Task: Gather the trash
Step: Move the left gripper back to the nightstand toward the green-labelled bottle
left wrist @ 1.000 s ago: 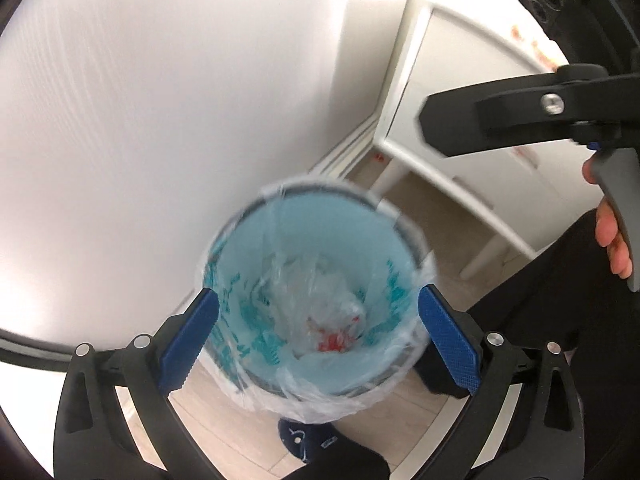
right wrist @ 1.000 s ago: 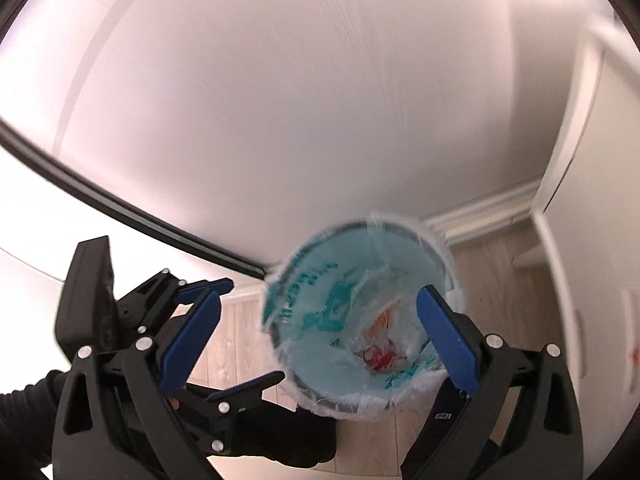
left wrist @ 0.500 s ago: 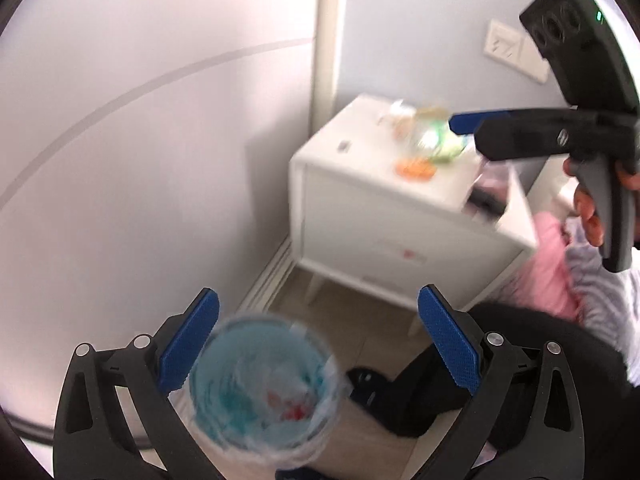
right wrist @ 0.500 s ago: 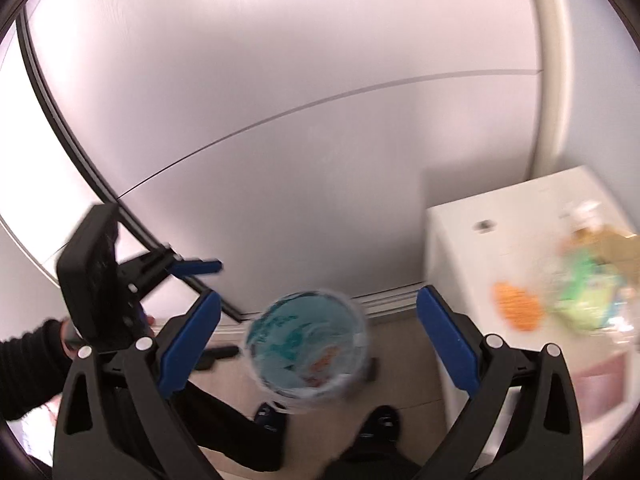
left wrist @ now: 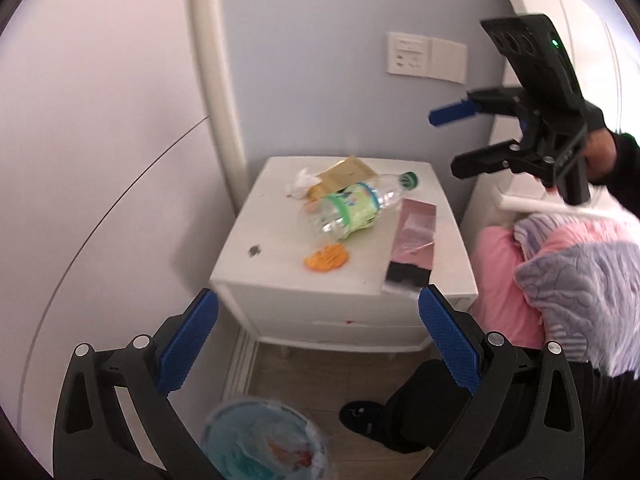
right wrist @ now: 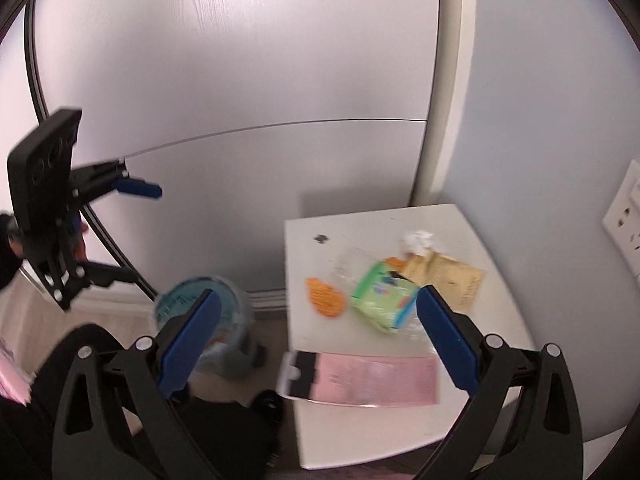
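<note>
A white nightstand (left wrist: pixel 280 280) (right wrist: pixel 400 432) holds trash: a clear plastic bottle with a green label (left wrist: pixel 352 206) (right wrist: pixel 384 300), orange peel (left wrist: pixel 326 258) (right wrist: pixel 326 300), a crumpled white tissue (left wrist: pixel 300 182) (right wrist: pixel 418 240), a tan packet (left wrist: pixel 344 172) (right wrist: pixel 452 276) and a pink wrapper (left wrist: pixel 414 232) (right wrist: pixel 372 378). A lined blue trash bin (left wrist: pixel 264 440) (right wrist: pixel 236 308) stands on the floor beside it. My left gripper (left wrist: pixel 318 344) is open and empty, above the bin. My right gripper (right wrist: pixel 318 334) is open and empty, above the nightstand's front; it also shows in the left wrist view (left wrist: pixel 456 140).
A white sliding door (left wrist: pixel 100 160) is left of the nightstand. A bed with pink and purple bedding (left wrist: pixel 560 264) is to its right. A wall socket (left wrist: pixel 426 58) sits above. The person's dark legs and a slipper (left wrist: pixel 368 416) are on the wood floor.
Both grippers have lifted and swung away from the bin toward the nightstand. The bin has dropped to the bottom of both views. Both stay open and empty.
</note>
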`<state>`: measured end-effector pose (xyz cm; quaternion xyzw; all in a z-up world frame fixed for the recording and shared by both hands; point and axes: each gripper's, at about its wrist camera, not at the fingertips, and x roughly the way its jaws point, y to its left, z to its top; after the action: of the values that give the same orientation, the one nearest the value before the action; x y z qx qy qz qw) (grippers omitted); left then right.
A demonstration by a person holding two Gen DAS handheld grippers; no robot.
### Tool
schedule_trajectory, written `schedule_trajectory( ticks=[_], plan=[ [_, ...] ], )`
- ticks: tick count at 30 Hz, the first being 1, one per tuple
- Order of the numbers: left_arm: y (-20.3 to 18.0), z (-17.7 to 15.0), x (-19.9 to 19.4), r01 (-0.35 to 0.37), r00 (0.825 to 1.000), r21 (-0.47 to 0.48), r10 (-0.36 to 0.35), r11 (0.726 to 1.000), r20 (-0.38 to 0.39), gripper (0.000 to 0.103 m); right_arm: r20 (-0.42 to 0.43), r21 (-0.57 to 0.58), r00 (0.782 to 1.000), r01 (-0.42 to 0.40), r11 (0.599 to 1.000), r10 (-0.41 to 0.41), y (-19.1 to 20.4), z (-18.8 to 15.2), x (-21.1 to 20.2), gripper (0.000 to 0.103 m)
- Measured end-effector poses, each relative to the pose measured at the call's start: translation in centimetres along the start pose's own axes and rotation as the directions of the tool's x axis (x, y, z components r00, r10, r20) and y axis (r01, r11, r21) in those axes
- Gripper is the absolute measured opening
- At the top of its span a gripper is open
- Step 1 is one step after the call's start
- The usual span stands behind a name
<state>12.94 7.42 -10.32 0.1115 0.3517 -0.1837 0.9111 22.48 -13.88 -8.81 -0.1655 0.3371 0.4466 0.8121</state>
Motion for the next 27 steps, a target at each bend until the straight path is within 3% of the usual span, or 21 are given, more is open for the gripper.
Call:
schedule_trajectory(
  ticks=[8, 10, 14, 20, 27],
  plan=[
    [-1.6, 4.1, 4.0, 0.053, 0.998, 0.074, -0.050, 0.996, -0.039, 0.097, -0.079, -0.020, 0.996, 0.043, 0.999, -0.045, -5.5, -1.5, -0.2, 0.096],
    [-1.5, 5.0, 5.0, 0.096, 0.995, 0.068, -0.093, 0.993, -0.048, 0.097, -0.093, -0.007, 0.994, 0.048, 0.999, -0.048, -6.5, -1.8, 0.0, 0.096],
    [-1.6, 6.2, 6.9, 0.112, 0.992, 0.093, -0.107, 0.989, -0.062, 0.097, -0.121, 0.010, 0.992, 0.027, 1.000, -0.026, -8.3, -1.9, 1.2, 0.096],
    [-1.9, 7.0, 11.3, 0.150, 0.982, 0.183, -0.125, 0.972, -0.143, 0.097, -0.185, -0.029, 0.983, -0.016, 0.999, 0.010, -9.5, -1.7, 4.2, 0.096],
    [-1.3, 7.7, 16.8, 0.207, 0.962, 0.286, -0.142, 0.936, -0.232, 0.097, -0.302, -0.155, 0.952, -0.103, 0.983, 0.052, -9.3, -1.3, 9.0, 0.095]
  ],
)
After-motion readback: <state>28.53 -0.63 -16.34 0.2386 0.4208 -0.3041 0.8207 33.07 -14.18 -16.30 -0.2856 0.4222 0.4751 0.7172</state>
